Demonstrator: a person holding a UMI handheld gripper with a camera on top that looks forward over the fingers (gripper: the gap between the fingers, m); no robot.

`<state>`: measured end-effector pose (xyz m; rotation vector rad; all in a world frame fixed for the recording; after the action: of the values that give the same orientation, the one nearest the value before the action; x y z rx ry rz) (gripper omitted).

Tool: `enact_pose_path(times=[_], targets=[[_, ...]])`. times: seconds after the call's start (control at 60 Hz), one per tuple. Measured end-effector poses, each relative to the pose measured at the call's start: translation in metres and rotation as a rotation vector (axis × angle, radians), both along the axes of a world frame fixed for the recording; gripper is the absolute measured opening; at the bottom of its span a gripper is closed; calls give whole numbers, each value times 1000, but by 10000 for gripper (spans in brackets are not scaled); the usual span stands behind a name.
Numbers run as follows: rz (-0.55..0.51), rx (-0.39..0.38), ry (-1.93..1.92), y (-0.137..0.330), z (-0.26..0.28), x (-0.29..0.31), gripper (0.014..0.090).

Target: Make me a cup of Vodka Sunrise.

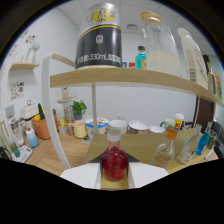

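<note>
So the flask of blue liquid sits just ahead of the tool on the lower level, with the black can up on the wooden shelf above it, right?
Not quite: the liquid in the flask is red, not blue, as the gripper view shows. The rest holds: it sits just ahead of the tool on the lower level, and the black can stands on the wooden shelf above it.

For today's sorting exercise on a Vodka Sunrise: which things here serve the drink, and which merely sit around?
For the job:
- red-liquid flask, between the gripper fingers
- clear bottle with orange cap
- black can on the shelf

Lying about:
- potted plant
- orange pot
- tall glass jar
</note>
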<state>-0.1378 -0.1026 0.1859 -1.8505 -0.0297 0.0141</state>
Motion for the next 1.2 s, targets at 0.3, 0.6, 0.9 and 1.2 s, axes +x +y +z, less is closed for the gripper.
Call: enact_pose_path(times=[0.3, 0.6, 0.9, 1.2], targets=[[70, 21, -43, -21, 9, -2, 344], [77, 40, -27, -95, 14, 31, 344], [-1, -51, 61, -120, -37, 92, 346], [-26, -74, 1012, -108, 5, 91, 344]])
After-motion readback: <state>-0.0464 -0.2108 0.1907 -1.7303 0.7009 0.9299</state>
